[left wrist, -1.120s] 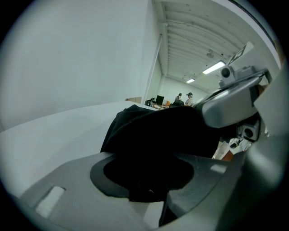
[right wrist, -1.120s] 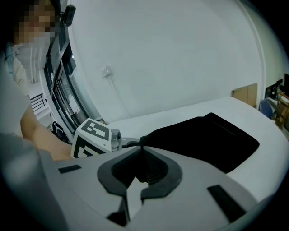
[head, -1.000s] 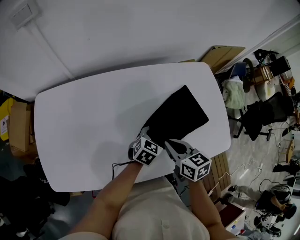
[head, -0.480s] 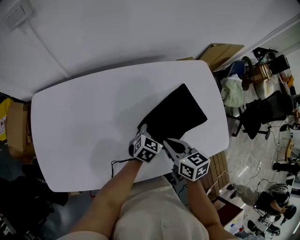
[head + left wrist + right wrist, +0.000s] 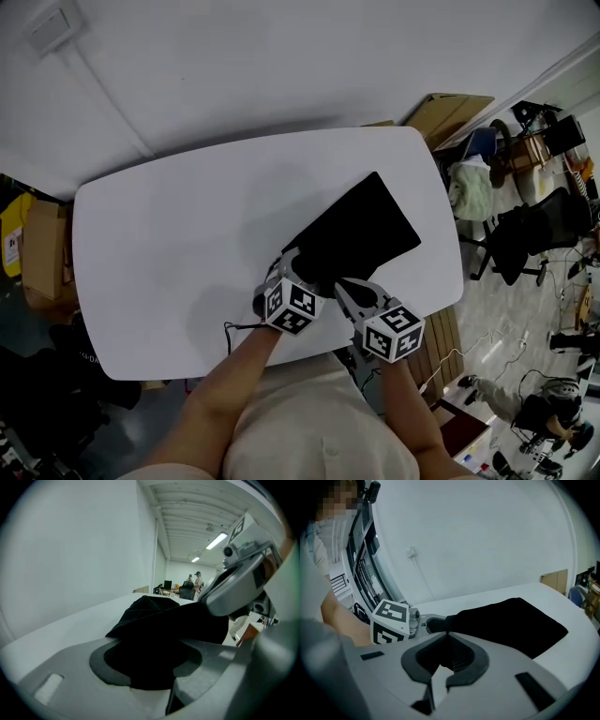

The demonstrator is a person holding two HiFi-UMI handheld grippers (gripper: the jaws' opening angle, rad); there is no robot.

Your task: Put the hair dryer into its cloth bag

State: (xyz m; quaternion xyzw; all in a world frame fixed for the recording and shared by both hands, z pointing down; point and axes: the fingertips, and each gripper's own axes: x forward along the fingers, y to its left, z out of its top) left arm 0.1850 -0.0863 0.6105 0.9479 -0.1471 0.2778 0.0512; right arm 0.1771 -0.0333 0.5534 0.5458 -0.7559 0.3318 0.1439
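Currently both grippers sit side by side at the near end of the cloth bag point(image 5: 361, 234), close to the near edge of the table point(image 5: 169, 244).

Left gripper point(image 5: 154, 660): jaws about half apart, and the gap is packed with bunched black cloth with the pads pressing on it. So it's grasping the cloth bag. I can't tell what is inside the bunch. The fabric humps up just beyond the jaws, then drops to the tabletop.

Right gripper point(image 5: 446, 634): jaws clenched almost fully together, with the thin edge of the bag pinched at the tips. It is just right of the left gripper, on the same end of the bag.

Bag: black, on the right half of the white table. Its long axis runs from near-left to far-right. The far end lies flat with square corners, short of the table's right edge. The near end is lifted and gathered where I'm holding it.

Hair dryer: I can't make it out in any view. A thin black cord point(image 5: 239, 325) runs left along the table from beside the left gripper, then bends toward the near edge. I can't tell what it's attached to.

Off the table on the far right: cardboard point(image 5: 445, 111) against the wall, and office chairs point(image 5: 534, 225) on the floor.
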